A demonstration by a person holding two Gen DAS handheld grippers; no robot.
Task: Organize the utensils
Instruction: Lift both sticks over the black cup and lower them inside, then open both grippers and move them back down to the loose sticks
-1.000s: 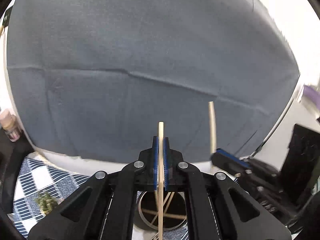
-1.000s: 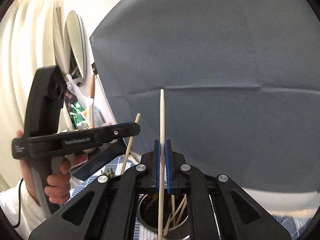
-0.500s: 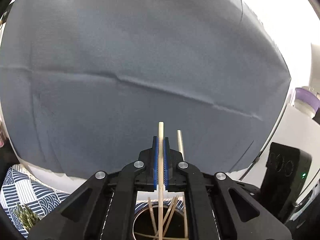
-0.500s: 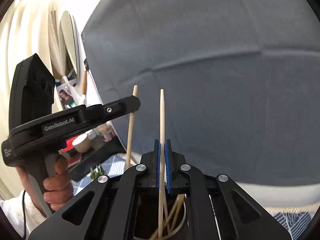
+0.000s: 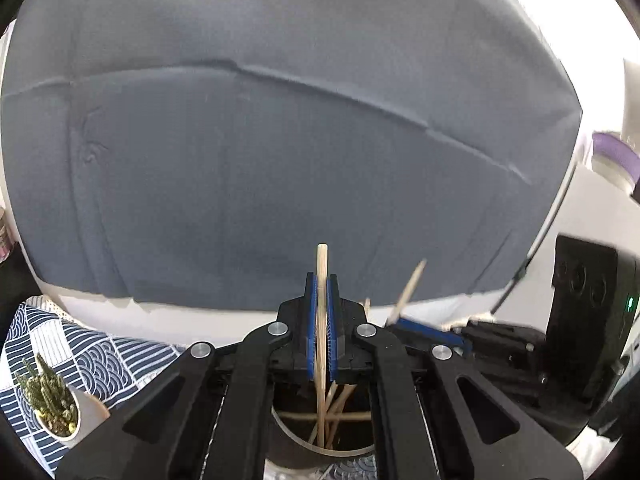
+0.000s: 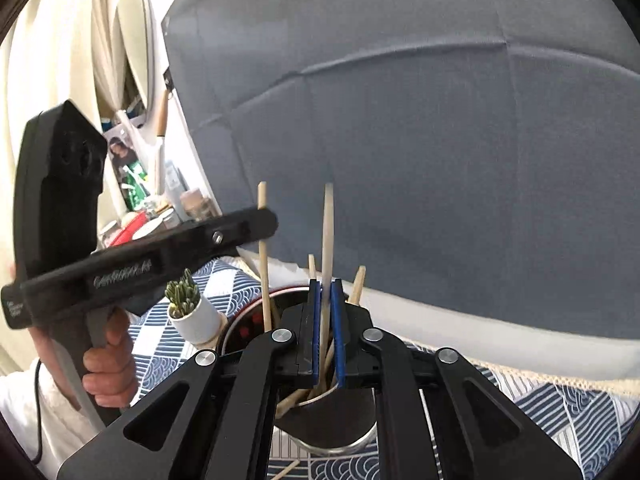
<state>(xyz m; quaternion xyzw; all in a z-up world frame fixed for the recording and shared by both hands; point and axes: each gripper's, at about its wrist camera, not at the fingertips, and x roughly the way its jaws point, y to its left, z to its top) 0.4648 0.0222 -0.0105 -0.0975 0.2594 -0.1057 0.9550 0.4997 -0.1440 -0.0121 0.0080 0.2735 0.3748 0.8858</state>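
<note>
Both grippers have come down since a second ago: the metal cup (image 6: 320, 432) now sits right under their fingers, and the chopstick ends reach into it.

A blue-and-white patterned cloth (image 6: 236, 284) covers the table, with a grey fabric backdrop (image 6: 440, 140) standing behind it. A small potted cactus (image 6: 188, 308) stands just left of the cup, and cluttered shelves (image 6: 152, 184) fill the far left.

Clamped between the blue pads of the left gripper (image 5: 321, 312) is an upright chopstick (image 5: 322, 264), its lower end down among the loose sticks (image 5: 336, 404) in the cup. A hand (image 6: 108, 364) grips the handle of that tool.

On the right gripper (image 6: 327, 320) the jaws are opening; a second chopstick (image 6: 328, 224) stands between the pads with a thin gap showing on either side, blurred, its lower end inside the cup. In the left wrist view that stick has tilted to the right where it stood straight before.
</note>
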